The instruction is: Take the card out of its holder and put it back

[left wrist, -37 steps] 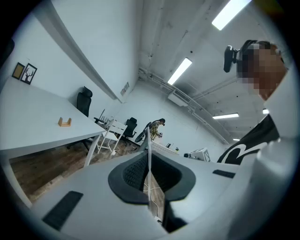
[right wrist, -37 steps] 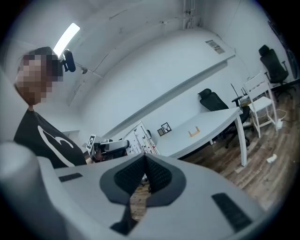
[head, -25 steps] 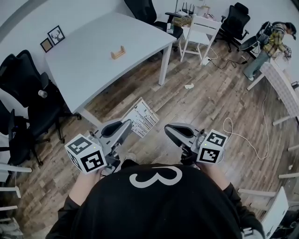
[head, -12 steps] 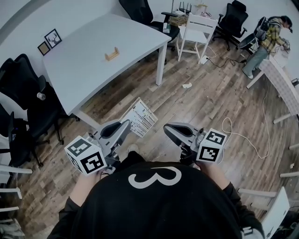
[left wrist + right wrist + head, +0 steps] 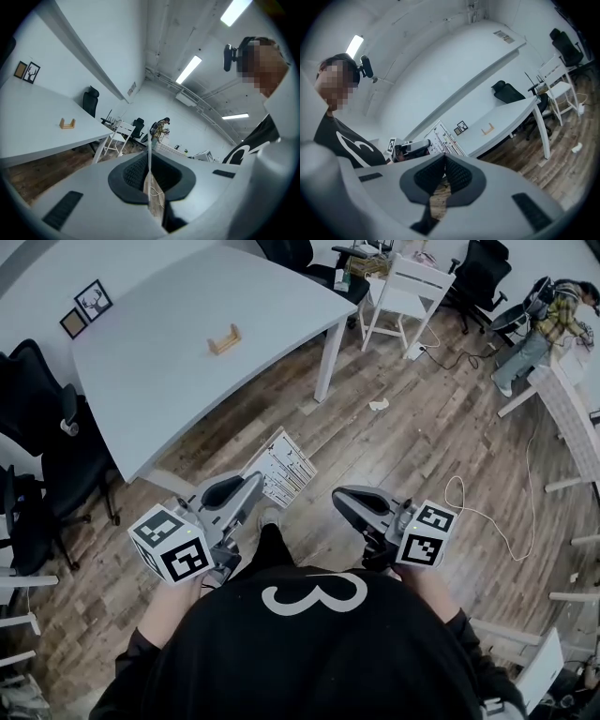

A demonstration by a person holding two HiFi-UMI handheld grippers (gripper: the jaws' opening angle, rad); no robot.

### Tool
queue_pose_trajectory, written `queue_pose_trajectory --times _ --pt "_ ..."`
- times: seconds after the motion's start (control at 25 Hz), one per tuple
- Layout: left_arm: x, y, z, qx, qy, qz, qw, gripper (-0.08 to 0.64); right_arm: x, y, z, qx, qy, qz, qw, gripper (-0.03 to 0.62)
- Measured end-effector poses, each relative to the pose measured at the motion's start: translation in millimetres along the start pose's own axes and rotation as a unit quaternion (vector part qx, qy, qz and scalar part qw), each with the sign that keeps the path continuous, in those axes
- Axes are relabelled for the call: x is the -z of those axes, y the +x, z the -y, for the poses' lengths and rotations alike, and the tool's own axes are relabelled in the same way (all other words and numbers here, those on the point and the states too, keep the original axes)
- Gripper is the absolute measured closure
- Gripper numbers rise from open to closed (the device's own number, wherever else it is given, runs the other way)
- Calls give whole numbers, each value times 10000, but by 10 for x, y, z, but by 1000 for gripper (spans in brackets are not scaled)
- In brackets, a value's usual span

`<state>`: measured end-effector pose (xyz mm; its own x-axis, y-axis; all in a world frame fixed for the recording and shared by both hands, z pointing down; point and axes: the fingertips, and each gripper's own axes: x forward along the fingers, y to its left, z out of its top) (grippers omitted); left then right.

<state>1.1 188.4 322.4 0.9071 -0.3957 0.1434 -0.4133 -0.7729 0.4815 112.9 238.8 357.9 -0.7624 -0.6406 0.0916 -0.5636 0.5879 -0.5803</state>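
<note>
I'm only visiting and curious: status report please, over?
Left gripper shut on white printed card, above wooden floor. Right gripper shut, empty. Small wooden holder stands empty on white table, apart from both. Nothing seen in the way.

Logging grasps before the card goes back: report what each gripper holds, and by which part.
The left gripper clamps the white printed card by its edge nearest the person. The right gripper is shut on nothing.

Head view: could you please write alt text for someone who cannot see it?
From above, a person holds two grippers over a wooden floor: the left gripper pinches a printed card, the right gripper is shut and empty. The empty wooden holder sits on a white table.
</note>
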Motion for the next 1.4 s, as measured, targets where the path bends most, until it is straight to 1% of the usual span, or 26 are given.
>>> queue_pose_trajectory --times 0.16,0.36,0.44,0.6,0.8,0.96,1.16,1.4 --pt "-205 219 -429 0 32 -90 10000 535 -189 363 332 19 135 -101 9999 581" --pt "-590 476 -1226 -12 61 -176 9998 535 -561 1116 789 -34 204 -265 9994 581" --pt "-739 516 -1431 -32 136 -183 9997 535 -677 1331 891 -74 208 -322 9992 582" --pt "-827 499 -1563 -138 256 -124 9995 535 -732 1477 970 -203 225 -354 9989 581" --pt "-1193 468 -2043 -151 314 -49 9994 535 -950 1956 1086 -182 89 -427 9989 581" --pt "-1294 484 -2201 -213 452 -32 9987 535 -1001 2084 1154 -246 122 -416 9988 581" --pt "-1326 544 -2371 -343 381 -41 9987 535 -1027 2240 1288 -383 195 -537 9976 581" --pt "-1502 694 -2649 -622 308 66 9976 535 -1284 2462 1558 -618 174 -608 9961 581"
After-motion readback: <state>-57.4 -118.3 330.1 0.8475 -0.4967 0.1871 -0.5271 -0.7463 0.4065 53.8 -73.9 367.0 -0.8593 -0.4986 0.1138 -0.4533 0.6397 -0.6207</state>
